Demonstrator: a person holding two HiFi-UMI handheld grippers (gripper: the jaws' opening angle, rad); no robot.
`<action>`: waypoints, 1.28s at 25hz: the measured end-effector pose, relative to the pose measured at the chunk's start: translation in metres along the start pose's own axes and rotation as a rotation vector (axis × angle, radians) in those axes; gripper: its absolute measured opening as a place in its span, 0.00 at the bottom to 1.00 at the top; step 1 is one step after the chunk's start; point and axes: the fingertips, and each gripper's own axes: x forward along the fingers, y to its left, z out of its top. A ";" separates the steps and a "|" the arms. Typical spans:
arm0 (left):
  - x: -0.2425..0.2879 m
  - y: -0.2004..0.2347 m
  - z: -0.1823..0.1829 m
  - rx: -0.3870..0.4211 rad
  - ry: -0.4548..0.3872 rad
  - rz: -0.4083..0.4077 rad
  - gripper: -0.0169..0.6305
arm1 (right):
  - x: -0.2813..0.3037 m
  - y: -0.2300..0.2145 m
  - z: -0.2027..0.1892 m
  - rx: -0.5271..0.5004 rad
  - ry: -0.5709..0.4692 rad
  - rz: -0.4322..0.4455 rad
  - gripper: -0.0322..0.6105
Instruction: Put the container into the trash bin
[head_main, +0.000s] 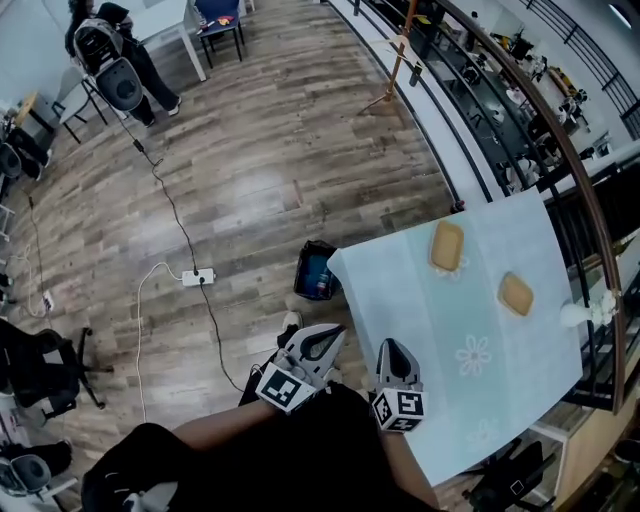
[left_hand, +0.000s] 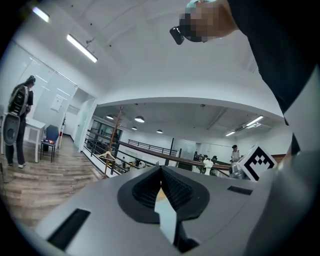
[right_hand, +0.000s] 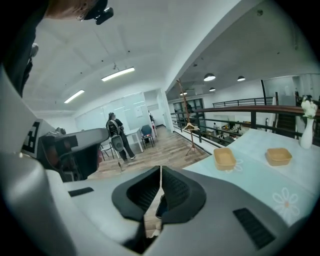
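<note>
Tan plastic by the look of it: one container (head_main: 447, 246) and a second container (head_main: 516, 294) lie well apart on the pale blue cloth of the desk (head_main: 400, 290), neither one touched. The dark trash bin (head_main: 317, 271) stands on the wooden floor just beside the desk's corner; something blue shows inside, too small to identify. The left gripper (head_main: 322, 343) and the right gripper (head_main: 396, 357) hang near the desk's near edge, each with its jaws pressed together on nothing. The left gripper view looks mostly at ceiling, and the gripper's own body hides the desk. A white vase (head_main: 585, 313) stands at the far edge, partly crossed by a railing (head_main: 560, 140).
</note>
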 end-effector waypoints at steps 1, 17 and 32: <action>0.003 0.007 0.001 -0.011 0.003 -0.009 0.05 | 0.007 -0.003 0.000 0.011 0.012 -0.016 0.11; 0.043 0.091 0.018 -0.055 0.005 -0.208 0.05 | 0.052 -0.025 0.027 0.164 -0.002 -0.319 0.11; 0.125 0.097 0.026 -0.039 0.055 -0.247 0.05 | 0.079 -0.178 0.036 0.195 0.035 -0.485 0.11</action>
